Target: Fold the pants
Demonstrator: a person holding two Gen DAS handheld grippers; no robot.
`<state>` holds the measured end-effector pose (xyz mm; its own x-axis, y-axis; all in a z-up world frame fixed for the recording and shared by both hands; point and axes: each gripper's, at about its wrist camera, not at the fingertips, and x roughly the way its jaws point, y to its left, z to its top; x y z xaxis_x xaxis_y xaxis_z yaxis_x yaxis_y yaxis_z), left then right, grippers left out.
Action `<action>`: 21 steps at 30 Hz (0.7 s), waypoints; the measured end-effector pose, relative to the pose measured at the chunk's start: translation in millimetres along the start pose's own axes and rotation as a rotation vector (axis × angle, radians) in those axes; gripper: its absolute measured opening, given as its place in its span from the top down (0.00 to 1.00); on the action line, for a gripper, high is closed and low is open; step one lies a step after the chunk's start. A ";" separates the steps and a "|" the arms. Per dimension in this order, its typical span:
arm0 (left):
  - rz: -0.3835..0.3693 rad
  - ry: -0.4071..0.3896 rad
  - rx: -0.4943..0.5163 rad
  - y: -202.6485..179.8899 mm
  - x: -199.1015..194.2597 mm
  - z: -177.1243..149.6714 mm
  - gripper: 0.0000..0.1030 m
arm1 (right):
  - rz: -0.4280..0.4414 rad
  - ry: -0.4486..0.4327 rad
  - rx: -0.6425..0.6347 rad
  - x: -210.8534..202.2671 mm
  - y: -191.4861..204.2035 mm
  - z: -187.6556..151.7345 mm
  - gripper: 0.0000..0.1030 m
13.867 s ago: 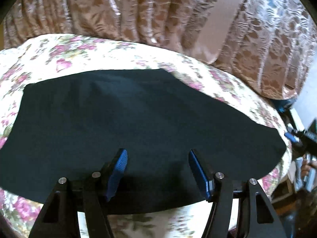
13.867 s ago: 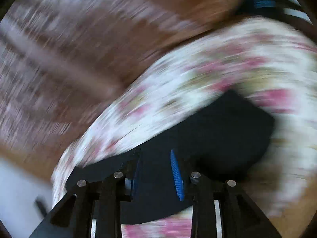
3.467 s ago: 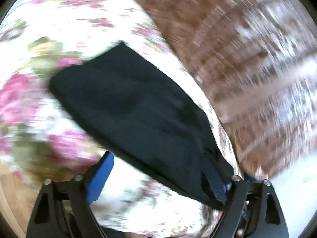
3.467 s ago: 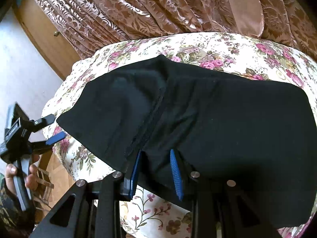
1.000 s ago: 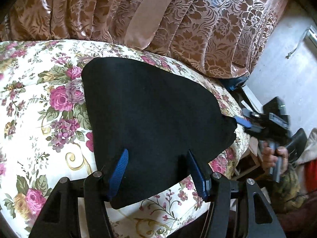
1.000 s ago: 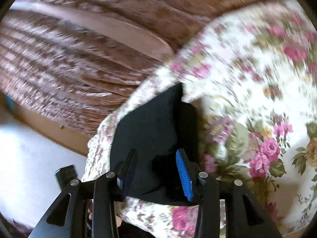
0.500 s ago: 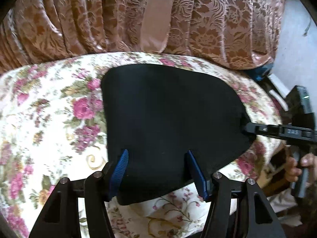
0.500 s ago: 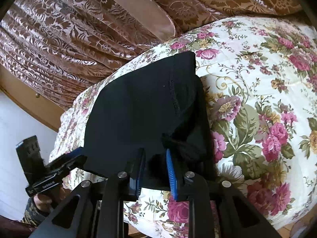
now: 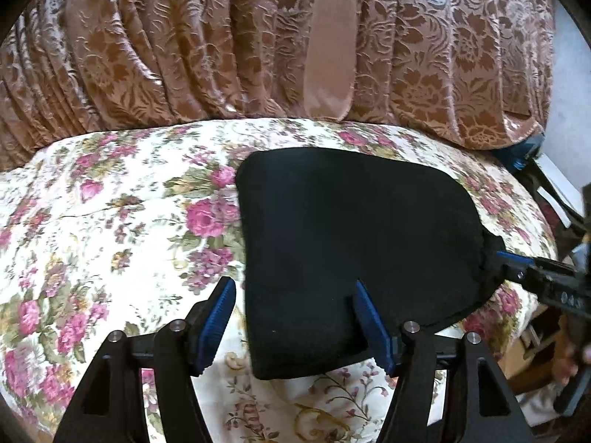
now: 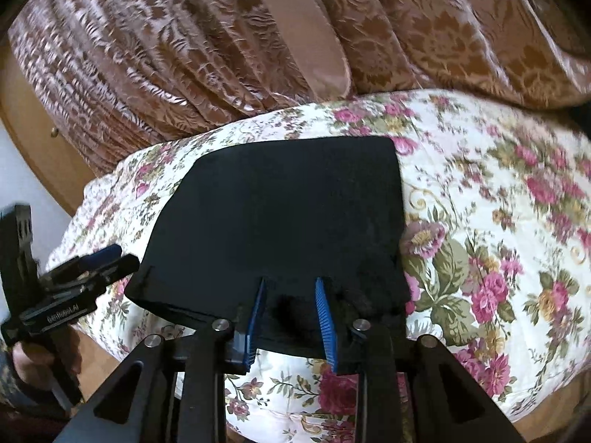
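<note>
The black pants (image 9: 354, 243) lie folded into a squarish pad on the floral bedspread (image 9: 110, 229). My left gripper (image 9: 293, 321) hovers over their near left corner, open and still opening; one finger is over the bedspread, the other over the cloth. In the right wrist view the pants (image 10: 280, 214) fill the middle. My right gripper (image 10: 290, 317) is at their near edge, jaws opening, with bunched black cloth between the pads. In the left wrist view the right gripper (image 9: 506, 258) is at the pants' right corner. The left gripper (image 10: 118, 256) shows at the left.
A brown patterned curtain (image 9: 221, 55) hangs behind the bed. The bed's front edge drops off just below both grippers. A wooden panel (image 10: 33, 140) and a white wall stand at the left. A hand (image 10: 29, 361) holds the left gripper's handle.
The right gripper closed on a bunch of cloth at the pants' edge and now stands wider. Both views have swung to face the curtain. The left jaws have spread a little.
</note>
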<state>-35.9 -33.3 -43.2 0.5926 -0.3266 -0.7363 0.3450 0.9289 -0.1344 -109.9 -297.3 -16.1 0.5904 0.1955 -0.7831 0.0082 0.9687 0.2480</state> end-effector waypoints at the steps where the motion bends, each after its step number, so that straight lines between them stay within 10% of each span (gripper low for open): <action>1: 0.004 -0.001 -0.006 0.9 -0.8 0.4 0.36 | -0.011 -0.003 -0.017 0.0 5.9 -0.3 0.71; 12: 0.075 -0.003 -0.046 10.4 -0.3 1.1 0.36 | -0.061 -0.013 -0.077 5.7 34.8 -6.3 0.71; 21: 0.064 0.016 -0.063 9.6 7.4 -1.7 0.35 | -0.124 -0.047 0.237 -16.6 -46.9 -20.4 0.65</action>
<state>-29.4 -26.4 -51.1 0.5999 -0.2640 -0.7553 0.2601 0.9571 -0.1280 -136.5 -342.9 -26.4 0.6099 0.0647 -0.7898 0.2682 0.9210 0.2826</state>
